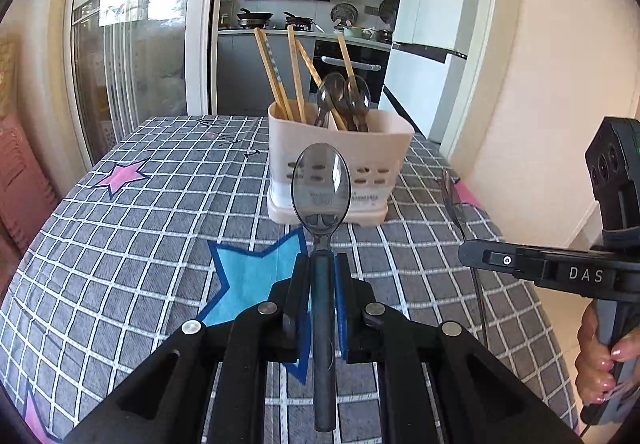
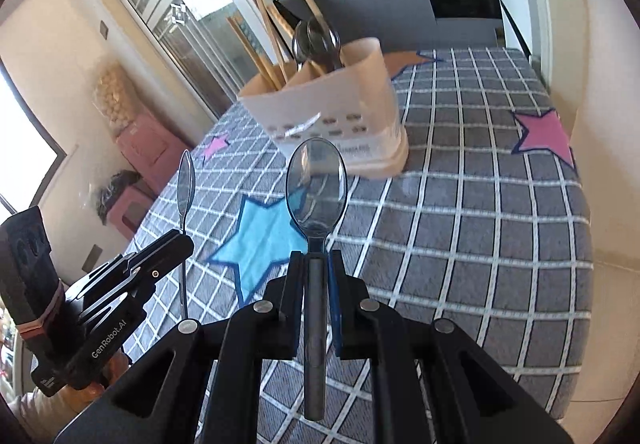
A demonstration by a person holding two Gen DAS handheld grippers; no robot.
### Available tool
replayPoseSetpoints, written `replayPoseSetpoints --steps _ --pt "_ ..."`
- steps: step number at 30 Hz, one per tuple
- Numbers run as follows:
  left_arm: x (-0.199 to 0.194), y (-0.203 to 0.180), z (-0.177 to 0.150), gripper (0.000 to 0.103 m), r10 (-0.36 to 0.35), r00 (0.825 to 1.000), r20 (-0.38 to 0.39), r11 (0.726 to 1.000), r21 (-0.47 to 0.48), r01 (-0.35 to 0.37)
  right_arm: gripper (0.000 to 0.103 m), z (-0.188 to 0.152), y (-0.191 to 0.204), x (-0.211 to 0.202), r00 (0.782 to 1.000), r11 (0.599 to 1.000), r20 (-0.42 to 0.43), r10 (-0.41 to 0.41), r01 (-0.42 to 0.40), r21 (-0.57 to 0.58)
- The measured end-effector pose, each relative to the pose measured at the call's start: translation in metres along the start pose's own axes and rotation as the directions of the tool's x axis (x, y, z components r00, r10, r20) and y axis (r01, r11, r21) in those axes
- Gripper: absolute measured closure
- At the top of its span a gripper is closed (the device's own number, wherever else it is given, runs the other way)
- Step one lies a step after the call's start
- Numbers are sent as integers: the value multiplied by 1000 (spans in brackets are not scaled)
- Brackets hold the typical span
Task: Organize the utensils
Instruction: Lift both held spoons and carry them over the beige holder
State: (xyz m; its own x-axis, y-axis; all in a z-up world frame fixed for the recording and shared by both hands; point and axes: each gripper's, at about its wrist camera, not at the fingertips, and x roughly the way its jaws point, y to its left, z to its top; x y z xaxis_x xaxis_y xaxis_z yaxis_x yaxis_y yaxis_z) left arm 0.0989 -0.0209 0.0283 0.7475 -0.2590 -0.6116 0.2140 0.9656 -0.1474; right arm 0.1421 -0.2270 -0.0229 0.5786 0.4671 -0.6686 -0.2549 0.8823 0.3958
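My left gripper [image 1: 323, 260] is shut on the handle of a translucent grey spoon [image 1: 321, 184], whose bowl points up and away toward the pale utensil holder [image 1: 340, 160]. My right gripper [image 2: 316, 258] is shut on a second grey spoon [image 2: 316, 186] in the same way. The holder [image 2: 340, 104] stands on the table with wooden chopsticks [image 1: 276, 76] in its left compartment and grey spoons [image 1: 344, 92] in its right. Each view shows the other gripper from the side: the right gripper [image 1: 468, 252] with its spoon [image 1: 452, 200], and the left gripper [image 2: 182, 240] with its spoon [image 2: 186, 184].
A grey checked tablecloth [image 1: 140, 244] with blue and pink stars covers the table. A cream wall [image 1: 540, 124] runs close along the right edge, and a glass sliding door [image 1: 132, 44] and pink boxes [image 2: 148, 148] lie to the left. A hand [image 1: 604, 356] holds the right gripper's grip.
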Motion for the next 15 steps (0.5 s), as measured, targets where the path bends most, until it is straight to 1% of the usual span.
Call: replayPoseSetpoints --steps 4,9,15 --pt "8 4 16 61 1 1000 9 1000 -15 -1 90 16 -1 1 1000 1000 13 13 -13 7" --pt "15 8 42 61 5 999 36 1000 -14 -4 90 43 -3 0 998 1000 50 25 -26 12" --pt "24 11 74 61 -8 998 69 1000 -27 9 90 75 -2 -4 995 998 85 51 -53 22"
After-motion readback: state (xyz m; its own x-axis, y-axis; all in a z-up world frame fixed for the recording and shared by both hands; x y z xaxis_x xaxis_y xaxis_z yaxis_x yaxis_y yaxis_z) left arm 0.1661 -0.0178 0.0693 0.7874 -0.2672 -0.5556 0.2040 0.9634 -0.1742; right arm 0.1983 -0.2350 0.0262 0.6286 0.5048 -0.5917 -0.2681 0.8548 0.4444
